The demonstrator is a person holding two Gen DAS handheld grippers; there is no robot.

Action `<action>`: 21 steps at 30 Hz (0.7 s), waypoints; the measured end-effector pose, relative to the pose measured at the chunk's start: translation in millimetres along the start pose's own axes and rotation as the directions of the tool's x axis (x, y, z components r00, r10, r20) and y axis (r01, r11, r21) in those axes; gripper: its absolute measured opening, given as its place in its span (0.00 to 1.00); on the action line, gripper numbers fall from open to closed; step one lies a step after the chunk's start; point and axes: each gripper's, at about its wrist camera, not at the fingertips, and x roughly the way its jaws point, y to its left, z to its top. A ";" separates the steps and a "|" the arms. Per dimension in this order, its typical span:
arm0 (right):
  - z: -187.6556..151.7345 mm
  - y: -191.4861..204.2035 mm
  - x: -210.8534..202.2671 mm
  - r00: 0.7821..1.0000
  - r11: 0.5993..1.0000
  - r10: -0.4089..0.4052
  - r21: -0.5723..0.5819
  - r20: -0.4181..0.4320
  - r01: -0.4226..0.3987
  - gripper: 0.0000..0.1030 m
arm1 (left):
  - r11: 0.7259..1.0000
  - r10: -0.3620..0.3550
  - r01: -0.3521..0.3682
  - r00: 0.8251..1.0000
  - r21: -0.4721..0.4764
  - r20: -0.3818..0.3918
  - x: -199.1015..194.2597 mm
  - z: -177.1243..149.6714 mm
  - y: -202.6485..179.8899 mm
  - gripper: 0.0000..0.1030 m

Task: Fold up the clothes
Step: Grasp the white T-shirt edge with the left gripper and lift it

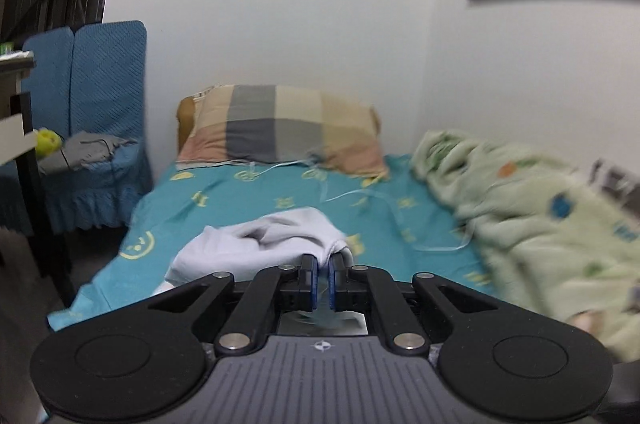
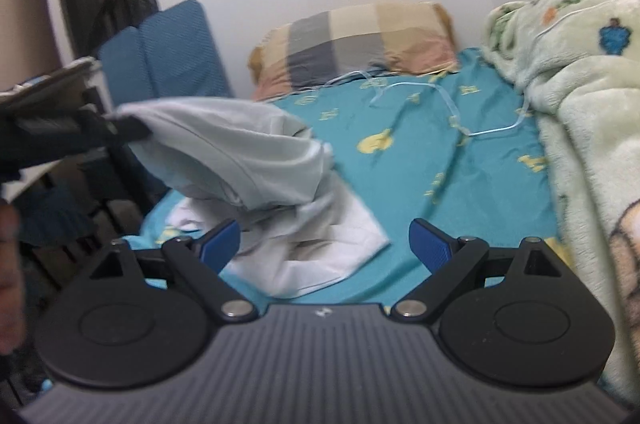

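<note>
A pale grey-white garment (image 1: pixel 260 244) lies bunched on the teal bed sheet (image 1: pixel 240 196). My left gripper (image 1: pixel 324 266) is shut on its near edge, with cloth pinched between the blue pads. In the right wrist view the left gripper (image 2: pixel 132 130) comes in from the left and holds one end of the garment (image 2: pixel 240 152) lifted above the sheet (image 2: pixel 440 164). The rest of the garment sags in a white heap below. My right gripper (image 2: pixel 324 244) stands open just in front of that heap, its blue pads (image 2: pixel 428 244) wide apart and touching nothing.
A checked pillow (image 2: pixel 360 40) lies at the head of the bed against the wall. A pale green fleece blanket (image 2: pixel 580 104) is piled along the right side. A thin light ribbon (image 2: pixel 440 96) trails over the sheet. A blue covered chair (image 1: pixel 104 104) and dark furniture stand left.
</note>
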 end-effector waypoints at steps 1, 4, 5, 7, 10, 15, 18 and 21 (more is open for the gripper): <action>-0.6 2.9 -3.0 1.000 1.000 0.030 0.007 -0.003 -0.030 0.90 | 1.000 -0.015 0.015 1.000 -0.015 0.005 -15.9 0.0 0.0 0.05; -4.4 13.8 -13.6 0.992 0.992 0.125 0.032 -0.009 -0.124 0.90 | 0.995 -0.064 0.065 0.998 -0.080 0.018 -63.5 -5.1 2.2 0.05; -6.0 17.8 -16.7 0.988 0.988 0.152 0.040 -0.011 -0.151 0.90 | 0.991 -0.078 0.081 0.997 -0.106 0.025 -74.9 -8.4 4.0 0.05; -10.0 26.1 -20.1 0.982 0.981 0.190 0.052 -0.021 -0.189 0.90 | 0.984 -0.099 0.105 0.994 -0.146 0.048 -94.1 -15.3 10.8 0.05; -13.9 31.6 -17.3 0.968 0.964 0.246 0.119 -0.040 -0.240 0.90 | 0.974 -0.117 0.128 0.991 -0.187 0.067 -108.3 -23.0 22.9 0.05; -1.5 40.2 -11.0 0.963 0.947 0.271 0.181 -0.008 -0.265 0.90 | 0.962 -0.138 0.153 0.987 -0.227 0.079 -110.1 -29.5 37.2 0.06; 6.7 49.9 4.3 0.968 0.954 0.251 0.169 -0.004 -0.247 0.90 | 0.956 -0.143 0.161 0.985 -0.244 0.093 -103.7 -32.3 44.9 0.06; 9.4 47.6 20.6 0.982 0.961 0.190 0.199 0.021 -0.190 0.90 | 0.954 -0.120 0.148 0.985 -0.262 0.121 -99.5 -34.1 54.1 0.05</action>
